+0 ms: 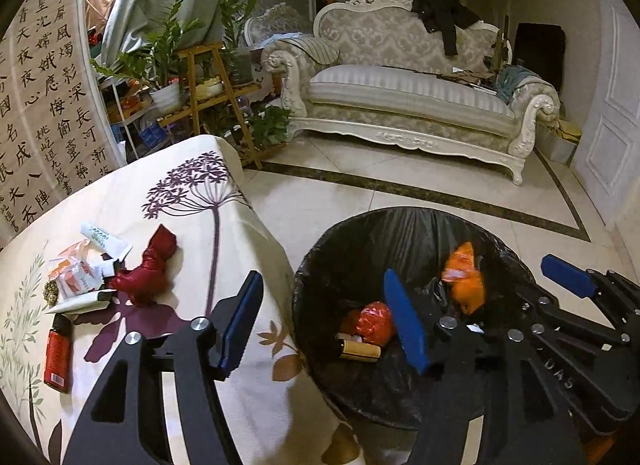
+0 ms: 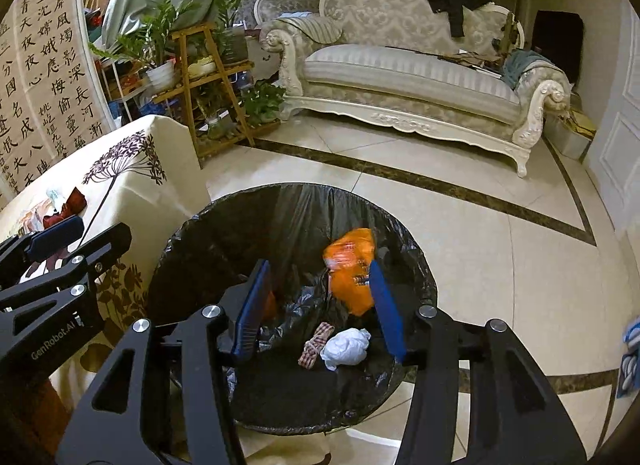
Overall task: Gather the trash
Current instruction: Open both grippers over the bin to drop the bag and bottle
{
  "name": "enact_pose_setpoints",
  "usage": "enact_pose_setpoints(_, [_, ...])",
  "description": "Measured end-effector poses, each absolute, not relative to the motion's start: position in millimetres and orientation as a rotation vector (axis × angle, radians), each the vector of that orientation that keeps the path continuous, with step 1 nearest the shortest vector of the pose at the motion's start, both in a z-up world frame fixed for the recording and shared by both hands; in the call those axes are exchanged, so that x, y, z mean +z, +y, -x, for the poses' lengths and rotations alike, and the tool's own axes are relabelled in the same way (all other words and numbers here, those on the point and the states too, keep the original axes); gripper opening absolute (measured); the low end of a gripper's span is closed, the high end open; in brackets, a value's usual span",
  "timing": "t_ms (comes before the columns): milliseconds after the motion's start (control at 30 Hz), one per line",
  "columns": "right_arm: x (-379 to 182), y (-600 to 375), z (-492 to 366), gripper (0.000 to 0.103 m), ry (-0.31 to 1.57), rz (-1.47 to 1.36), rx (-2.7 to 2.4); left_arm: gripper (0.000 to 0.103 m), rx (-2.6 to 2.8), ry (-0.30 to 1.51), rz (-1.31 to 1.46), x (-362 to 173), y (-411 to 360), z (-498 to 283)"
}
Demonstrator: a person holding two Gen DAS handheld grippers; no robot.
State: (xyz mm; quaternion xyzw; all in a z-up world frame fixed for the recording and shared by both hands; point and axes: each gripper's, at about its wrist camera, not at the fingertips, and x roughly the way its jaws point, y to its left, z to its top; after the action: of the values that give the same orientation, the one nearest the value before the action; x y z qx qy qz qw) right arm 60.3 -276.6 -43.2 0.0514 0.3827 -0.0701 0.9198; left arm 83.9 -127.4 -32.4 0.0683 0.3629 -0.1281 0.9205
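Note:
A bin lined with a black bag [image 1: 404, 229] [image 2: 256, 217] stands on the floor beside the table. My left gripper [image 1: 322, 323] is open over the table's edge and the bin's rim, with nothing between its pads. My right gripper [image 2: 320, 307] is open above the bin. An orange bag [image 2: 352, 269] [image 1: 464, 279], slightly blurred, lies below and between its fingers, free of the pads. In the bin are a red bag [image 1: 372, 323], a gold-and-black tube [image 1: 358, 350], white crumpled paper [image 2: 346, 347] and a checked wrapper [image 2: 316, 345].
On the flowered tablecloth [image 1: 208, 249] lie a crumpled dark red bag [image 1: 148, 267], white tubes [image 1: 106, 241], orange packets [image 1: 76, 275] and a red bottle [image 1: 58, 353]. A wooden plant stand [image 1: 208, 93], a calligraphy screen [image 1: 44, 105] and a white sofa [image 1: 404, 93] stand beyond.

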Motion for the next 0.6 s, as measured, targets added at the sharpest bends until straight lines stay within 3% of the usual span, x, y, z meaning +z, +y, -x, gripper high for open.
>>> enact_pose_setpoints(600, [-34.3,-240.2,-51.8,0.051,0.783,-0.114,-0.068,0.071,-0.162,0.736,-0.087,-18.2,-66.6,-61.9])
